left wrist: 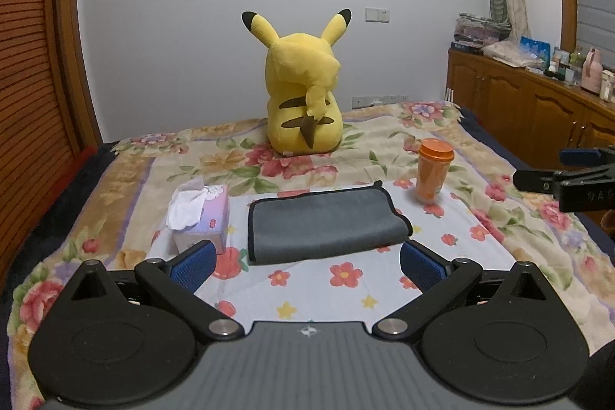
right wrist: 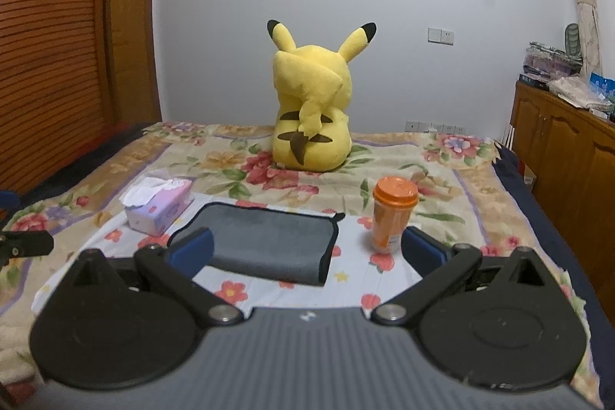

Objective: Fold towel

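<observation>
Grey towel (left wrist: 326, 223) lies folded flat between tissue box (left wrist: 201, 218) and orange cup (left wrist: 432, 170). Left gripper (left wrist: 305, 266) and right gripper (right wrist: 307, 252) are spread wide, nothing held. If another fold is wanted, near corners should be pinched together, cup avoided.

Towel (left wrist: 326, 223) grey, black edging. Cup (left wrist: 432, 170) orange. Plush (left wrist: 303, 91) yellow, black ear tips, brown stripes. Tissue box (left wrist: 209, 219) pink-lilac. Blanket (left wrist: 127, 179) floral cream. Gripper pads (left wrist: 192, 266) blue.

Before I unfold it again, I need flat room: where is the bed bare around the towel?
Free: bedspread in front of the grey towel, toward both open grippers. Crowded: tissue box at its left, orange cup at its right.
</observation>
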The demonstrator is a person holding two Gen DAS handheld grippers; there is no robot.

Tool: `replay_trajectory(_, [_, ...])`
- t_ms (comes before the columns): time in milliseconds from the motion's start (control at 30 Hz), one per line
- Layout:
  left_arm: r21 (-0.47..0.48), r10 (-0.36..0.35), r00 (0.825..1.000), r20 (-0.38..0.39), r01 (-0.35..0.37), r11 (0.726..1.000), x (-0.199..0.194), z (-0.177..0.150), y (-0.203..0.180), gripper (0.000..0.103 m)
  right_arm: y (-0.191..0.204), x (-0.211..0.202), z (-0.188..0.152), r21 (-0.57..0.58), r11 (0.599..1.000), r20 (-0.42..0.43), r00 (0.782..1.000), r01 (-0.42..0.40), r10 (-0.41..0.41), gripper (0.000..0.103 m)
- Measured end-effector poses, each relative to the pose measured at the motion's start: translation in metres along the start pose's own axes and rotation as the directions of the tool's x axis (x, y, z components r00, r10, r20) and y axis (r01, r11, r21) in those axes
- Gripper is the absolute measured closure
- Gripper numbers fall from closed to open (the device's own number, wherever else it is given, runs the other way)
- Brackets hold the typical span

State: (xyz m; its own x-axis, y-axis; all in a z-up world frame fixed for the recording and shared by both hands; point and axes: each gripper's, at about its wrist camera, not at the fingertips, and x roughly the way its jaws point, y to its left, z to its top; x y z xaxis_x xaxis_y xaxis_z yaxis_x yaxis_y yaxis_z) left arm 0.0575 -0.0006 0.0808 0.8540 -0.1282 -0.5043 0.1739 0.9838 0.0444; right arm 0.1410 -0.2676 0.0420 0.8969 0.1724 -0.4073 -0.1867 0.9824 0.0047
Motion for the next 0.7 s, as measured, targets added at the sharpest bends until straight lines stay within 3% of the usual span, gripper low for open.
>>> replay_trajectory(400, [-0.04,-0.011,0.999,-0.036,0.01,0.999,-0.002,-0.034,0.001,0.0,0.017,-0.011,-0.029,0.015,1.0,-0.029,0.999,-0.015,0.016,0.0])
replay_trajectory(700, [-0.046,0.019,0.998,-0.063,-0.022,0.999,0.005,-0.059,-0.002,0.0,0.023,-0.009,-0.052,0.002,1.0,-0.062,0.998,-0.01,0.01,0.0])
